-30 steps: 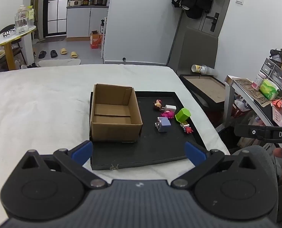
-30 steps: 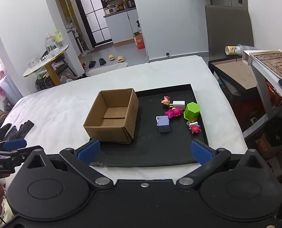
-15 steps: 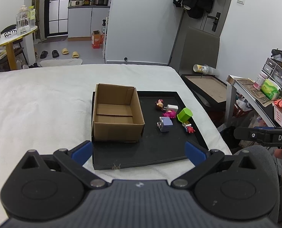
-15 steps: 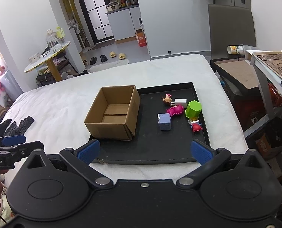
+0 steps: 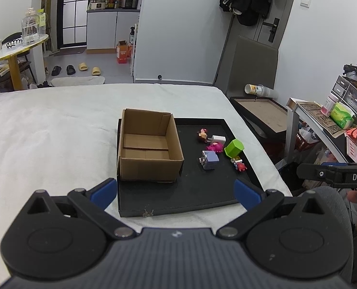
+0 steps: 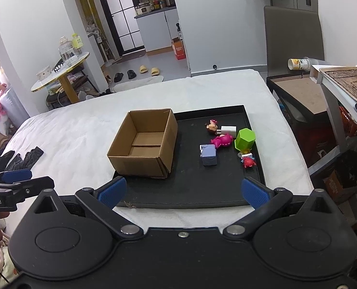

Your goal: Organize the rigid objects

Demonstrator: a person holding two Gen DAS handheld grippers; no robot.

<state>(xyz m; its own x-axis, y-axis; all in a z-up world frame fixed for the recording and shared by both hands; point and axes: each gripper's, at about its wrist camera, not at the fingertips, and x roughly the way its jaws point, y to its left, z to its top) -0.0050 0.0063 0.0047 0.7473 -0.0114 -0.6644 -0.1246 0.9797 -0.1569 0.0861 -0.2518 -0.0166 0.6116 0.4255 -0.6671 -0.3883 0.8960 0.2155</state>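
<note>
An open, empty cardboard box [image 5: 149,148] [image 6: 143,143] stands on the left half of a black tray [image 5: 197,192] [image 6: 193,187]. On the tray's right half lie a green hexagonal block [image 5: 234,148] [image 6: 244,139], a lavender cube [image 5: 209,160] [image 6: 208,154], a pink figure [image 5: 214,147] [image 6: 221,141], a white charger [image 5: 218,139] [image 6: 228,129], a small doll head [image 5: 202,133] [image 6: 212,126] and a red figure [image 5: 240,165] [image 6: 248,161]. My left gripper [image 5: 176,192] and right gripper [image 6: 182,191] are both open and empty, short of the tray's near edge.
The tray lies on a white-covered bed [image 5: 46,132]. Black gloves [image 6: 22,159] lie at the bed's left. A dark side table [image 5: 260,115] and a cluttered shelf [image 5: 330,118] stand to the right. A round table [image 6: 60,72] stands far left.
Both grippers have pulled back and risen slightly; the tray and box look a little farther away. Nothing on the tray has moved.
</note>
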